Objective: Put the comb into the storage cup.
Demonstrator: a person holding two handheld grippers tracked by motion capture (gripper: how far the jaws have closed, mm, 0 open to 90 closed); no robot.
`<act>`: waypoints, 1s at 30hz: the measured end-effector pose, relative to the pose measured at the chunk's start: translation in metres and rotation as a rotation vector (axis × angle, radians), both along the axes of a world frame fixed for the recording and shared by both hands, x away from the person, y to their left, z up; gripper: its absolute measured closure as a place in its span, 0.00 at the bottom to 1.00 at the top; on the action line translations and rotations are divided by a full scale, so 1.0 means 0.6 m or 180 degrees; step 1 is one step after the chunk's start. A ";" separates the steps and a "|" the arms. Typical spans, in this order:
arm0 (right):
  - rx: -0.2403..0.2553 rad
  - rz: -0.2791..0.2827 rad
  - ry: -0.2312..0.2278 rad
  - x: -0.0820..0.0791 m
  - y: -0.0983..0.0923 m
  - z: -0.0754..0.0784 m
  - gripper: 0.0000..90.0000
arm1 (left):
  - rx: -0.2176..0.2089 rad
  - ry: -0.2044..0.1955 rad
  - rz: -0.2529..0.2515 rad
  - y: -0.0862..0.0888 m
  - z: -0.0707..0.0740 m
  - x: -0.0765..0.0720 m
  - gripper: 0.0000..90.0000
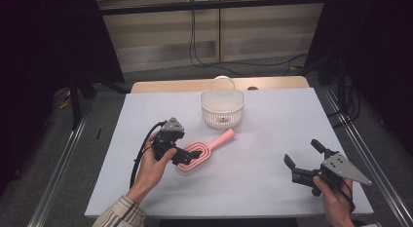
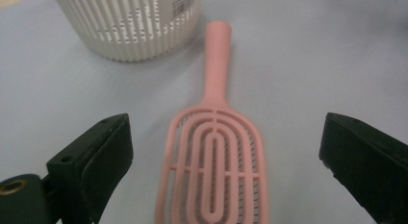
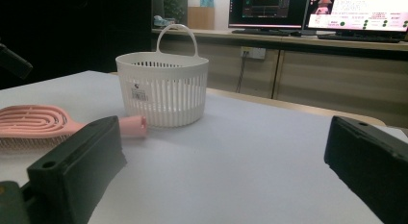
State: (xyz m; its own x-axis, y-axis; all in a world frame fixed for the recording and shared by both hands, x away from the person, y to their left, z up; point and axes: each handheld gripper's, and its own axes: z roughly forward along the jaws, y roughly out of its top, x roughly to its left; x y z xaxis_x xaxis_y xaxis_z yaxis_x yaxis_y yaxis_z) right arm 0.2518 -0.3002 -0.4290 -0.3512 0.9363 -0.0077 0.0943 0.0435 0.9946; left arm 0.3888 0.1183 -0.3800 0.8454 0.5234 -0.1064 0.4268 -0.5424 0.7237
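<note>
The table point(image 1: 272, 188) between brush point(image 1: 202, 151) and right gripper point(image 1: 304, 161) is bare; passage there is unobstructed. The basket point(image 1: 222, 109) stands just beyond the brush handle tip, apparently a small gap apart, blocking travel farther along that line. Both flanks of the brush head lie open to the left gripper point(image 1: 192, 154), jaws spread wide.

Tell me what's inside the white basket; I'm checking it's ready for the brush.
The white basket shows bare slatted inner walls in the high view. Its near wall hides the floor.
</note>
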 end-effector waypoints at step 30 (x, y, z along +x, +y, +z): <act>-0.0052 0.0045 -0.0021 -0.002 -0.001 0.000 0.00 | 0.0686 0.0036 -0.0334 -0.048 -0.020 0.039 0.08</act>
